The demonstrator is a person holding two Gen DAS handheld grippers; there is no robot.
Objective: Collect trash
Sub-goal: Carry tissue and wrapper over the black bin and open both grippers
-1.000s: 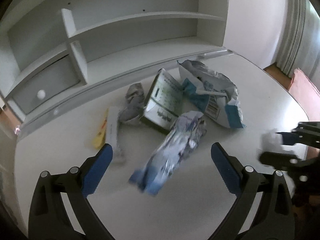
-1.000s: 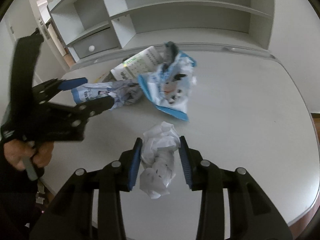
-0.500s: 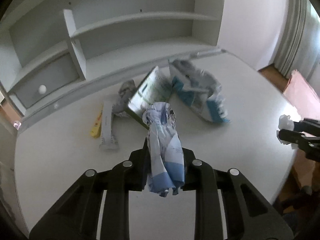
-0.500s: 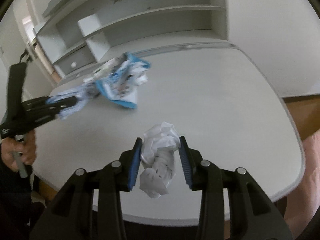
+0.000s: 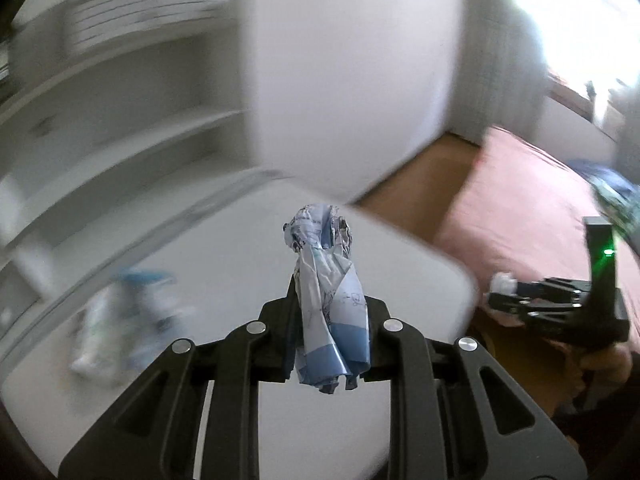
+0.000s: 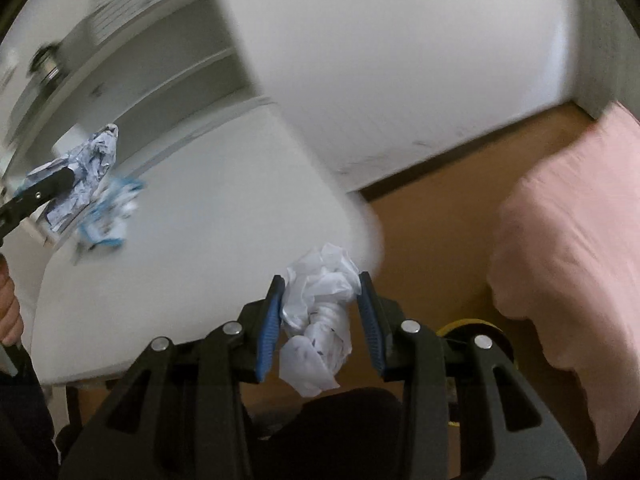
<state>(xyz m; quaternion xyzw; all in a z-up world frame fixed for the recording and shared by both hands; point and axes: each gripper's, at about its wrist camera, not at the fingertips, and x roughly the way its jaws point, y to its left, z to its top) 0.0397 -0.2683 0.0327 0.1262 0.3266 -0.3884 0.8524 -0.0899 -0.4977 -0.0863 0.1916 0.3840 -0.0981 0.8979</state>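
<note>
Both hand-held black tongs tilt downward near the rounded corner of the white desk. The left gripper is clamped on a crumpled blue-and-white plastic wrapper that stands upright between its jaws, above the desktop just inside that corner. The right gripper squeezes a crumpled white paper wad between its blue pads, past the desk's edge over open brown wooden floor, with a pink cloth-covered bed close beside. More blurred blue-and-white wrappers lie on the desk toward its far side.
</note>
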